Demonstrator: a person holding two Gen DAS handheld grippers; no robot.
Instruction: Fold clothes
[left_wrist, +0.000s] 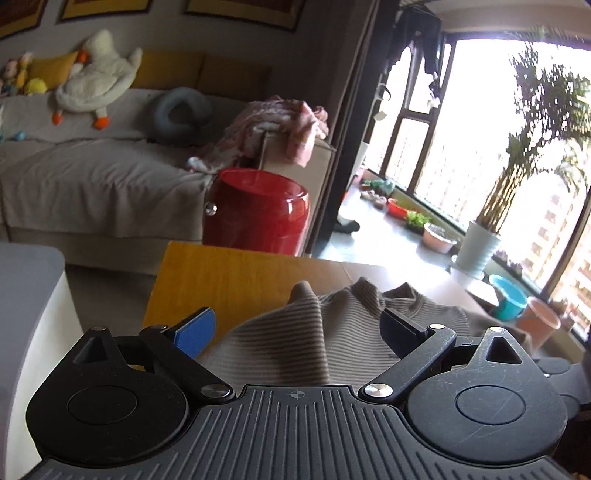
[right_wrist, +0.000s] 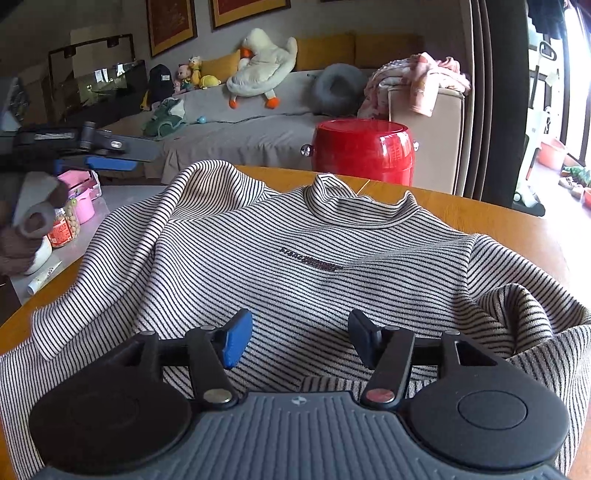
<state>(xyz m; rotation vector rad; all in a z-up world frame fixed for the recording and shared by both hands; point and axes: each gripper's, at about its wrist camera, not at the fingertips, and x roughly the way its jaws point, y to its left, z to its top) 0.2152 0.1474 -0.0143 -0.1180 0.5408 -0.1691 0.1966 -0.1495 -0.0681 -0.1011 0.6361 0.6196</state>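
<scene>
A striped turtleneck sweater lies spread on the round wooden table, collar at the far side. My right gripper is open just above its lower front, fingers apart, holding nothing. The sweater also shows in the left wrist view, bunched up between the fingers of my left gripper, which is open over its edge near the table's rim. The left gripper also shows at the far left of the right wrist view, raised above the table.
A red drum stool stands beyond the table, with a grey sofa behind it. A low side table at the left holds a pink box and jars. Plants and basins line the window at right.
</scene>
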